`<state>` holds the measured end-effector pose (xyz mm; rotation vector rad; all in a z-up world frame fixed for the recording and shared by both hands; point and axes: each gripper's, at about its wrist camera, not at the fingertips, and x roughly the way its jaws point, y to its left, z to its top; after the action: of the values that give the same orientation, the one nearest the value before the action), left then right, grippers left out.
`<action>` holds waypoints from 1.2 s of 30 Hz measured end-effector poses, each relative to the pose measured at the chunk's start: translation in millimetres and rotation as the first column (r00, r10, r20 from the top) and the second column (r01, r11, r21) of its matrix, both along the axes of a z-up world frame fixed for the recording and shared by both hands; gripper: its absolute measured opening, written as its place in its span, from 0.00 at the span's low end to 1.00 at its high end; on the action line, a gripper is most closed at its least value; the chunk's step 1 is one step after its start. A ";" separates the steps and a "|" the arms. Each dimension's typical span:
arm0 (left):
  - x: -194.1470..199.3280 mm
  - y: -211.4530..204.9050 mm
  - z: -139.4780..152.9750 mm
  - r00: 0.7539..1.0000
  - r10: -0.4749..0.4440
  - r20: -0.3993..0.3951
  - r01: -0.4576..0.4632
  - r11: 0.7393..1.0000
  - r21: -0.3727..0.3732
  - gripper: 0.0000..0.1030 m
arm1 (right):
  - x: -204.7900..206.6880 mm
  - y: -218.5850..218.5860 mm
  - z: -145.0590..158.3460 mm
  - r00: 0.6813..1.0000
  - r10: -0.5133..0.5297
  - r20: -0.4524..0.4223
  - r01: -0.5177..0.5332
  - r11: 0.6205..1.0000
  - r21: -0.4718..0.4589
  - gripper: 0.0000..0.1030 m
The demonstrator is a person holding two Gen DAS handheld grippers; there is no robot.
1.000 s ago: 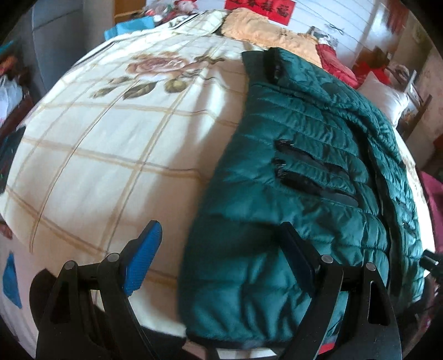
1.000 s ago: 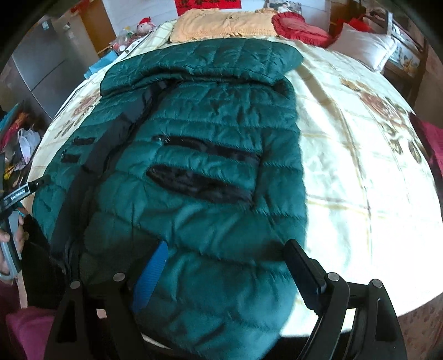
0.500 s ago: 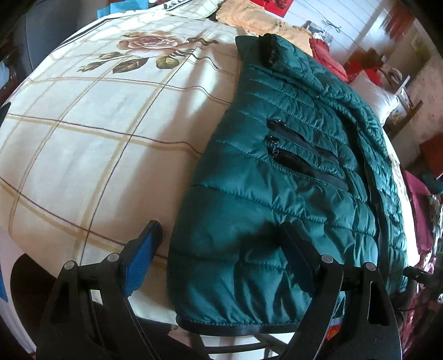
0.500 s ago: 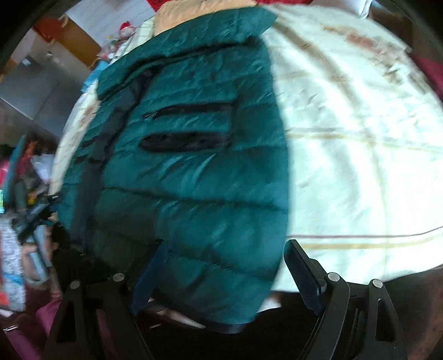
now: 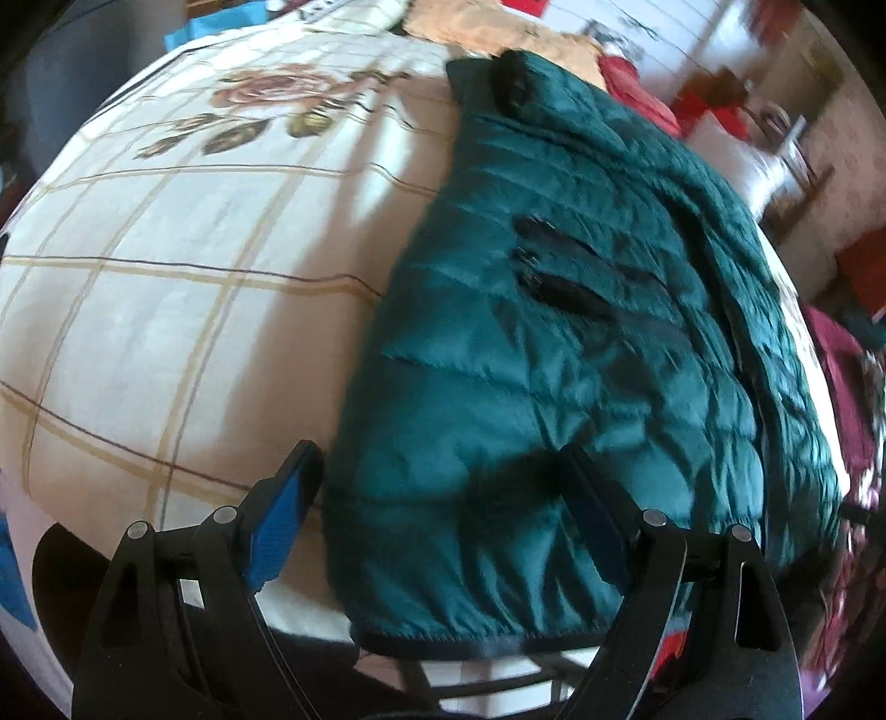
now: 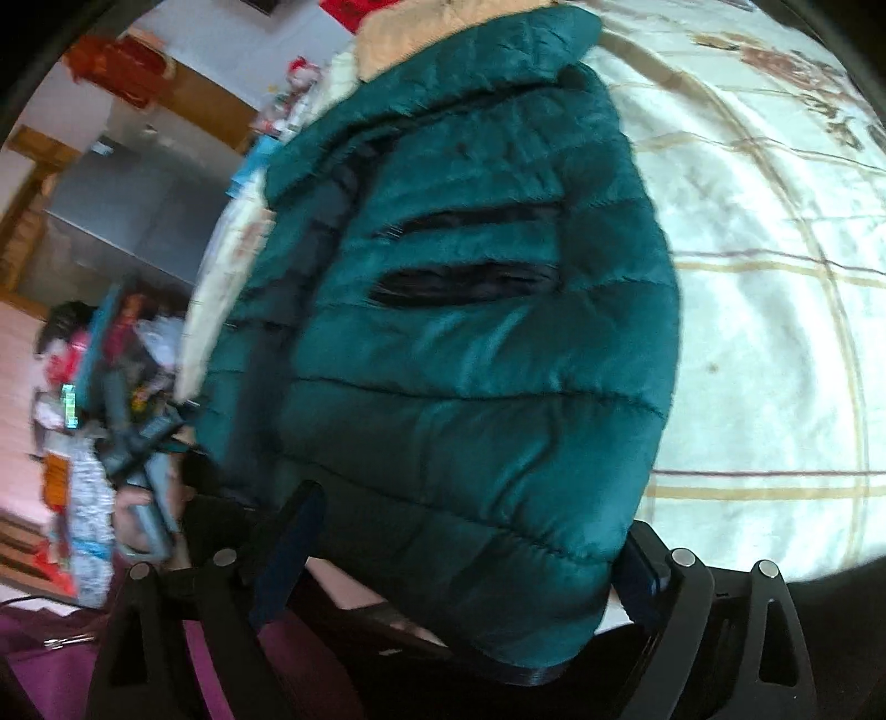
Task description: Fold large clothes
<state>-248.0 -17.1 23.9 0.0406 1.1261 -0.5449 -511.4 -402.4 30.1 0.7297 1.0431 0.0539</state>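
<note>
A dark green quilted puffer jacket (image 5: 554,343) lies flat on a cream bed sheet (image 5: 183,266) with brown grid lines and a rose print. Its hem hangs at the near bed edge. My left gripper (image 5: 443,509) is open, its jaws straddling the jacket's left hem corner, with one blue pad (image 5: 277,520) over the sheet. In the right wrist view the jacket (image 6: 487,343) fills the middle, and my right gripper (image 6: 470,554) is open around its right hem corner; the right fingertip is hidden behind the fabric. The view is tilted.
An orange blanket (image 5: 498,33), red cloth (image 5: 637,94) and a white pillow (image 5: 736,166) lie at the head of the bed. A grey cabinet (image 6: 127,205) and floor clutter (image 6: 83,415) sit to the left. Bare sheet (image 6: 775,332) lies right of the jacket.
Both grippers have moved closer to the jacket's hem corners. The right wrist view has tilted and swung left, now showing the floor clutter. Both stay open.
</note>
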 end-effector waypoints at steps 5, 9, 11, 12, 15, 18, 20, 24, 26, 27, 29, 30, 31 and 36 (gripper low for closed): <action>0.6 -4.4 -0.4 1.000 0.004 0.005 -0.005 1.000 0.008 0.84 | 9.6 1.8 -6.8 0.999 0.014 -0.033 -0.015 1.000 -0.020 0.86; 0.6 -6.2 -0.7 1.000 0.002 0.016 -0.002 1.000 0.014 0.84 | 11.9 4.8 -6.2 0.999 0.034 -0.020 -0.034 0.999 -0.018 0.86; 1.0 -6.9 -0.9 1.000 0.001 0.019 -0.002 1.000 0.014 0.84 | 10.7 4.1 -7.3 0.999 0.036 -0.009 -0.036 0.999 -0.005 0.86; 1.1 -6.7 -0.9 1.000 0.002 0.021 -0.002 1.000 0.013 0.84 | 10.7 2.9 -9.6 0.999 0.034 -0.010 -0.034 0.999 0.002 0.84; 1.4 -6.7 -1.4 1.000 0.005 0.024 -0.005 1.000 0.009 0.84 | 5.9 -0.6 -13.2 1.000 0.028 -0.012 -0.028 1.000 0.003 0.70; 0.8 -6.4 -1.5 0.999 0.009 0.033 -0.009 1.000 0.005 0.84 | 3.5 -2.3 -13.9 0.999 0.039 -0.007 -0.039 0.999 0.003 0.51; 0.5 -8.0 -1.6 0.999 0.005 0.034 -0.006 1.000 0.017 0.84 | 3.1 -1.5 -12.1 0.999 0.042 0.008 -0.042 0.999 -0.008 0.43; 1.4 -9.6 1.4 1.000 -0.007 0.010 0.007 1.000 0.015 0.70 | 4.6 0.3 -7.3 0.998 0.058 0.033 -0.058 0.998 -0.016 0.40; 0.8 -8.7 2.3 1.000 -0.007 0.012 0.007 1.000 0.007 0.63 | 5.5 -2.5 -7.0 0.997 0.038 0.062 -0.038 0.999 0.004 0.41; 0.2 -7.9 2.3 1.000 -0.008 0.016 0.007 1.000 0.005 0.59 | 6.6 -1.8 -9.2 0.997 0.037 0.064 -0.038 0.999 0.014 0.43; -1.8 -7.0 3.6 1.000 -0.009 0.028 0.009 1.000 0.002 0.47 | 8.7 3.2 -11.5 0.997 0.049 0.062 -0.048 0.999 -0.010 0.43; -2.8 -6.4 5.7 0.999 -0.006 0.034 0.006 1.000 0.001 0.36 | 9.3 4.9 -11.1 0.997 0.052 0.064 -0.051 0.999 -0.020 0.43; -3.6 -6.4 8.5 0.999 -0.001 0.043 0.001 1.000 0.001 0.26 | 10.1 5.6 -10.0 0.996 0.054 0.065 -0.053 0.998 -0.024 0.40; -0.7 -6.1 40.6 0.995 -0.023 0.102 0.030 0.998 -0.059 0.15 | 11.4 -11.3 21.2 0.984 0.021 0.179 -0.022 1.000 0.007 0.20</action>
<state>-248.7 -23.2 64.4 0.0303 1.0109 -0.5941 -500.0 -413.7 51.2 0.7082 0.8791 0.1407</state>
